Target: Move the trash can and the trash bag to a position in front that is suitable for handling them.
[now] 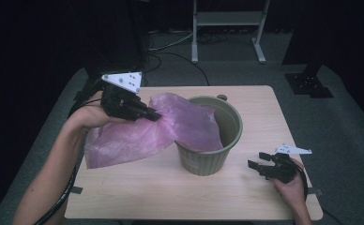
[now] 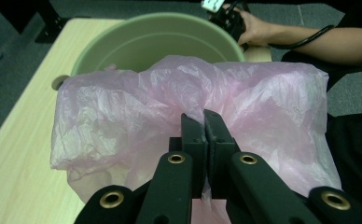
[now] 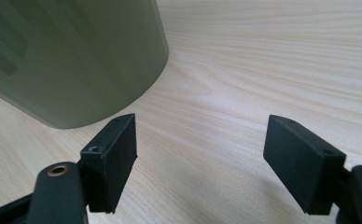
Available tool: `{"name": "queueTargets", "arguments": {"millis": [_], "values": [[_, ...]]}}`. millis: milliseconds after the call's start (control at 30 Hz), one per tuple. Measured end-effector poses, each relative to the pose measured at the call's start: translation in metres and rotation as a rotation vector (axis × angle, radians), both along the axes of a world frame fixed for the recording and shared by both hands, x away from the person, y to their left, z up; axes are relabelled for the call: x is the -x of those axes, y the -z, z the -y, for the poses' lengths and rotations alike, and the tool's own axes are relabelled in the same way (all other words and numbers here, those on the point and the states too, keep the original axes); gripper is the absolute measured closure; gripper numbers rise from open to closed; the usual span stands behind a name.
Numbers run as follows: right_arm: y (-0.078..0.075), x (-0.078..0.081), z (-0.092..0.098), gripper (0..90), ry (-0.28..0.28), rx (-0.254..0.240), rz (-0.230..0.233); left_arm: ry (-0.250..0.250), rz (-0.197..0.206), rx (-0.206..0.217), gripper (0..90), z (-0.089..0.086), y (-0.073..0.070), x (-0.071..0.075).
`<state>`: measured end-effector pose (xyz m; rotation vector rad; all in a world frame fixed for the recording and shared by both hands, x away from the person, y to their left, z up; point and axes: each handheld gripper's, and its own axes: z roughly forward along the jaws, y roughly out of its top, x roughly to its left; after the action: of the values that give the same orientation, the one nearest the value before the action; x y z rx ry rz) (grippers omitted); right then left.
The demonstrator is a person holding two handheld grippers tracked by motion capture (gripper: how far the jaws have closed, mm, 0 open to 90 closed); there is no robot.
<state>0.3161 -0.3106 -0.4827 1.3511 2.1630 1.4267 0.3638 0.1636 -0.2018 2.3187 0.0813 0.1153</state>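
Observation:
A pink plastic bag point(image 1: 156, 129) drapes from the table over the left rim into an olive green bin point(image 1: 217, 150) at the table's middle. My left gripper point(image 1: 154, 115) is shut on the bag's upper edge, left of the bin. In the left gripper view the two jaws pinch the crinkled pink bag point(image 2: 137, 107) in front of the green bin point(image 2: 160, 39). My right gripper point(image 1: 257, 161) rests low on the table right of the bin, open with nothing between its fingers. The right gripper view has its jaws wide apart over bare wood, the green bin point(image 3: 72, 56) at upper left.
The light wooden table point(image 1: 264, 112) has free surface to the right and front of the bin. A small round knob point(image 1: 222, 97) lies behind the bin. A white frame stand point(image 1: 227, 28) is on the floor beyond the table.

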Motion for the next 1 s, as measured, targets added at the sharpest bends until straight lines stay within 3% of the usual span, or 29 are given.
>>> {"name": "queueTargets", "arguments": {"millis": [133, 233, 267, 300, 367, 400, 500, 533, 567, 600, 667, 733, 767, 833, 867, 900, 1000], "values": [[-0.003, 0.0, 0.001, 24.9, 0.002, -0.014, 0.003, -0.003, -0.011, -0.02, 88.0, 0.009, 0.008, -0.007], [-0.015, 0.0, 0.004, 24.9, 0.001, -0.038, 0.033, -0.013, -0.014, -0.027, 86.1, 0.016, 0.012, -0.013], [-0.031, 0.0, 0.006, 24.9, -0.006, -0.064, 0.07, -0.019, -0.019, -0.024, 86.0, 0.021, 0.017, -0.018], [-0.031, 0.0, 0.006, 24.9, -0.006, -0.064, 0.07, -0.019, -0.019, -0.024, 85.7, 0.021, 0.017, -0.018], [-0.047, 0.0, 0.008, 24.9, -0.018, -0.068, 0.098, -0.025, -0.026, -0.021, 85.4, 0.024, 0.022, -0.022], [-0.065, 0.001, 0.008, 24.9, -0.032, -0.05, 0.129, -0.037, -0.031, -0.015, 83.8, 0.026, 0.026, -0.026], [-0.078, 0.002, 0.008, 24.9, -0.042, -0.053, 0.15, -0.05, -0.039, 0.003, 81.7, 0.028, 0.03, -0.029], [-0.093, 0.002, 0.009, 24.9, -0.058, -0.062, 0.175, -0.05, -0.041, 0.01, 77.6, 0.028, 0.031, -0.031], [-0.093, 0.002, 0.009, 24.9, -0.058, -0.062, 0.175, -0.048, -0.046, 0.024, 77.6, 0.028, 0.032, -0.031], [-0.107, 0.002, 0.008, 24.9, -0.077, -0.068, 0.191, -0.054, -0.042, 0.043, 72.3, 0.027, 0.033, -0.031], [-0.111, 0.002, 0.007, 24.9, -0.085, -0.064, 0.196, -0.059, -0.036, 0.057, 68.3, 0.026, 0.032, -0.03], [-0.13, 0.001, 0.001, 24.9, -0.125, -0.053, 0.211, -0.073, -0.031, 0.085, 55.6, 0.023, 0.03, -0.029], [-0.13, 0.001, 0.001, 24.9, -0.125, -0.053, 0.211, -0.085, -0.023, 0.101, 55.6, 0.022, 0.028, -0.028], [-0.147, 0.0, -0.006, 24.9, -0.162, -0.047, 0.217, -0.093, -0.016, 0.124, 45.3, 0.018, 0.024, -0.026], [-0.152, -0.001, -0.009, 24.9, -0.178, -0.042, 0.216, -0.118, 0.008, 0.145, 39.2, 0.013, 0.02, -0.024], [-0.152, -0.001, -0.009, 24.9, -0.178, -0.042, 0.216, -0.118, 0.008, 0.145, 37.0, 0.013, 0.02, -0.024], [-0.174, -0.006, -0.025, 24.9, -0.242, -0.041, 0.212, -0.142, 0.017, 0.178, 34.7, 0.0, 0.016, -0.019]]}}
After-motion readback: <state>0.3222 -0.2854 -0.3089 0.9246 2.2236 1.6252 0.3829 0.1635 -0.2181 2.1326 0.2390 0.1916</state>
